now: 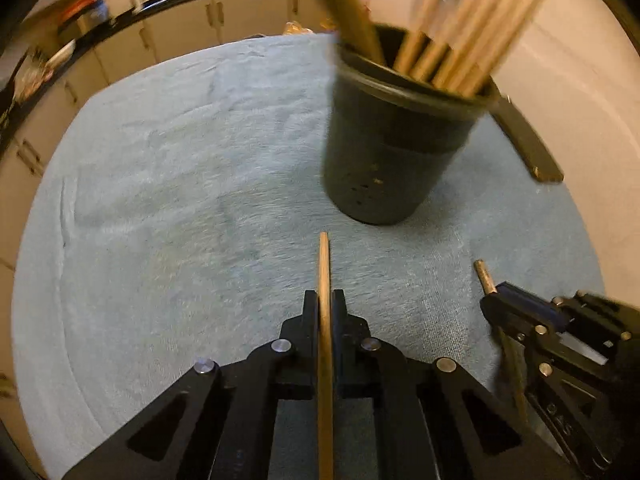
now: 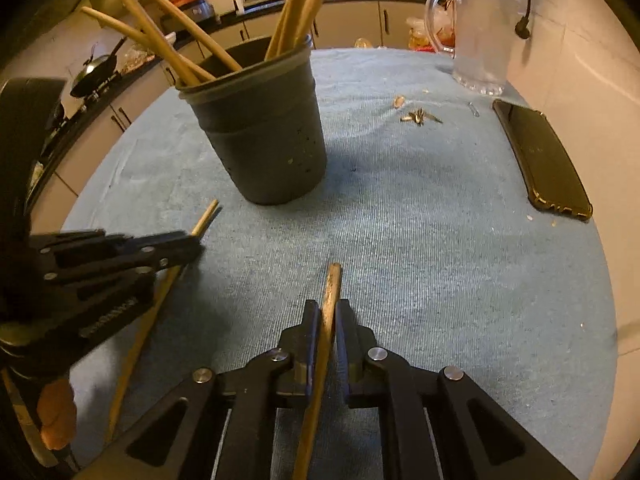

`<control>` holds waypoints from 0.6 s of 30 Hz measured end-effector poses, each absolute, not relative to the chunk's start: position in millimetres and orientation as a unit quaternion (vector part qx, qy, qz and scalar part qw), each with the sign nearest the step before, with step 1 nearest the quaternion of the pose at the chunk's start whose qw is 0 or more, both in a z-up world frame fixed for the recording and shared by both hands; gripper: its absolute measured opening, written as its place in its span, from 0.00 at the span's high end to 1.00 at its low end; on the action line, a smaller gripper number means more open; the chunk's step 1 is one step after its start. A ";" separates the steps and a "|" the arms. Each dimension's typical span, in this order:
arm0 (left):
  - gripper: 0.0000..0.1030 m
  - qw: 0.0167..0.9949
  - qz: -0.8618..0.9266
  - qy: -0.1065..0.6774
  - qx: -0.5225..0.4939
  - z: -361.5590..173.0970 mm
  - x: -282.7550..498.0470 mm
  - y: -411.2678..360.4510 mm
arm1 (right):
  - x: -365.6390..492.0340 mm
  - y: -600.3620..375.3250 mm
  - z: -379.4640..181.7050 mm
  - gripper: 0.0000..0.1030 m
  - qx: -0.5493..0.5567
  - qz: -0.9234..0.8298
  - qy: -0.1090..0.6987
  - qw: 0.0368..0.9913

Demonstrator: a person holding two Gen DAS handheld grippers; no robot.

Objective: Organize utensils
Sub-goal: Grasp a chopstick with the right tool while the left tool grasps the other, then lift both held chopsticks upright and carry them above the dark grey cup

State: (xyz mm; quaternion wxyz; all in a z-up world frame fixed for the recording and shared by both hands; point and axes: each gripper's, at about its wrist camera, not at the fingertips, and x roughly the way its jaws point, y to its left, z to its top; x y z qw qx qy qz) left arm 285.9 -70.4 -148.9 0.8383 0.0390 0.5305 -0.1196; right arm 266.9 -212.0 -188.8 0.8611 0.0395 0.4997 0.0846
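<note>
A dark grey cup (image 1: 394, 148) (image 2: 266, 136) stands on the blue cloth (image 1: 180, 184) (image 2: 420, 240), holding several wooden chopsticks (image 1: 460, 40) (image 2: 180, 48). My left gripper (image 1: 325, 300) (image 2: 196, 242) is shut on a thin wooden chopstick (image 1: 324, 268) (image 2: 204, 216), whose tip points toward the cup. My right gripper (image 2: 328, 308) (image 1: 490, 300) is shut on a thicker, worn chopstick (image 2: 333, 284) (image 1: 483, 276). Both grippers hover low over the cloth, near side of the cup, the left one to the left of the right one.
A black phone (image 2: 540, 160) (image 1: 528, 144) lies at the cloth's right edge by the wall. A glass mug (image 2: 476, 32) stands at the back right. Small screws (image 2: 420, 117) lie scattered behind the cup. Kitchen cabinets and a counter run along the back.
</note>
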 end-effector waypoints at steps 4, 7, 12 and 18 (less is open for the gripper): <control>0.94 0.864 -0.126 0.487 -0.016 -104.4 261.8 -41.0 | 250.8 -225.1 -166.2 0.92 0.089 0.086 0.462 0.878; 0.94 0.878 -0.128 0.459 -0.042 -69.1 244.4 -21.1 | 229.7 -231.2 -133.8 0.92 0.106 0.077 0.416 0.900; 0.94 0.901 -0.124 0.413 -0.054 -24.7 205.8 2.0 | 193.0 -226.8 -86.9 0.92 0.112 0.072 0.350 0.927; 0.94 0.913 -0.118 0.385 -0.060 -13.3 165.3 16.6 | 153.5 -218.0 -60.0 0.92 0.110 0.076 0.302 0.944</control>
